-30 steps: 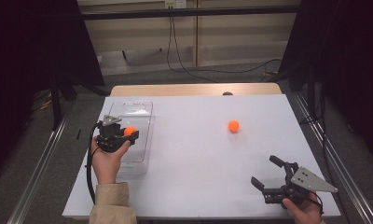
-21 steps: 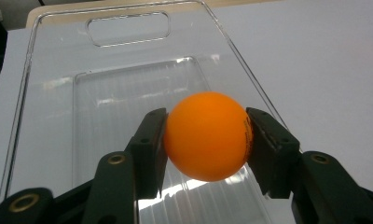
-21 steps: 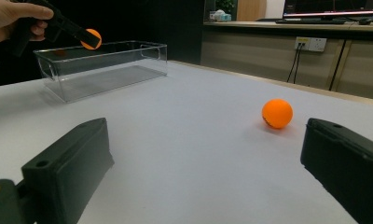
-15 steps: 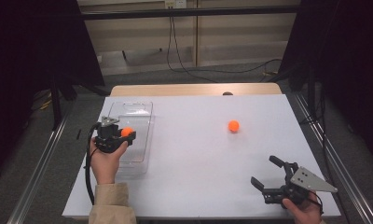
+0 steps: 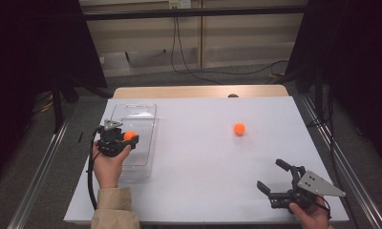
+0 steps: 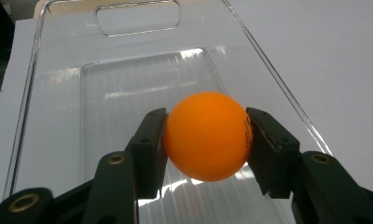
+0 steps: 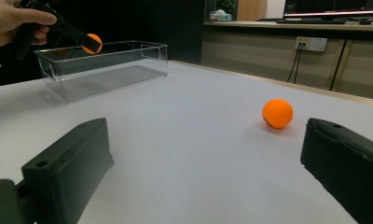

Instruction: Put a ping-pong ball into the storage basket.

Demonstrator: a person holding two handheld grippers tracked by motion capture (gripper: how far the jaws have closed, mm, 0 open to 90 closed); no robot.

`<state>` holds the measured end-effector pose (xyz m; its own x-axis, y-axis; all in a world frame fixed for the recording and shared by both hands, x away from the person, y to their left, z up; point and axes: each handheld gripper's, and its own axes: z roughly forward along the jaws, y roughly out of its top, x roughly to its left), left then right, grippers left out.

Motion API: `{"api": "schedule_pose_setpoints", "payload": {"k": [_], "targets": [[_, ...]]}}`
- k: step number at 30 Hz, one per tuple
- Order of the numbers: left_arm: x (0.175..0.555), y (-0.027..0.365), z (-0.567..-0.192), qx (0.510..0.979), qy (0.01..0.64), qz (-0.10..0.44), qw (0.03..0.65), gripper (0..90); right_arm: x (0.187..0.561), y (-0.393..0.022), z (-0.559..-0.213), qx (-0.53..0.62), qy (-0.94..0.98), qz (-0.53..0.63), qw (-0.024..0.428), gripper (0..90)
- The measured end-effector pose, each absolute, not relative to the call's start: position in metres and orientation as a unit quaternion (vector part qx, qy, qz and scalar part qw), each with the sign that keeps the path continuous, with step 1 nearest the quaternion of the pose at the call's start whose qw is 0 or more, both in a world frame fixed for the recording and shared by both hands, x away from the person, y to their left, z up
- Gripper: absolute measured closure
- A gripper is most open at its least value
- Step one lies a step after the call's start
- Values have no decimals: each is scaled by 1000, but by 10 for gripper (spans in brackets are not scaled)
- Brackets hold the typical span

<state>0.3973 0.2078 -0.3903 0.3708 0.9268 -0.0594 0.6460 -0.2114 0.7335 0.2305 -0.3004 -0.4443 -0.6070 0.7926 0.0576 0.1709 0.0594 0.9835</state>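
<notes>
My left gripper (image 5: 125, 138) is shut on an orange ball (image 5: 129, 135) and holds it over the near part of a clear plastic bin (image 5: 139, 116). In the left gripper view both black pads (image 6: 152, 142) press the sides of the ball (image 6: 207, 135) above the bin floor (image 6: 142, 84). A second orange ball (image 5: 239, 129) lies loose on the white table, right of centre. My right gripper (image 5: 270, 174) rests open near the front right edge. Its jaws point toward that ball (image 7: 277, 113), which lies well beyond them.
The white table (image 5: 203, 157) has bare room between the bin and the loose ball. Metal rails (image 5: 41, 167) run along both sides. The right gripper view shows the bin (image 7: 105, 65) at far left with the left gripper (image 7: 77, 35) above it.
</notes>
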Motion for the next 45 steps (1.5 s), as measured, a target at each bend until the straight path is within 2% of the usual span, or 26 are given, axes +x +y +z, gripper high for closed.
{"api": "schedule_pose_setpoints", "payload": {"k": [41,45], "targets": [[399,207,-396,756,530,201,329,505,230,-300,-444,355,677,588,264,13],[399,206,-397,755,531,200,328,476,230,-300,-444,352,679,587,264,13]]}}
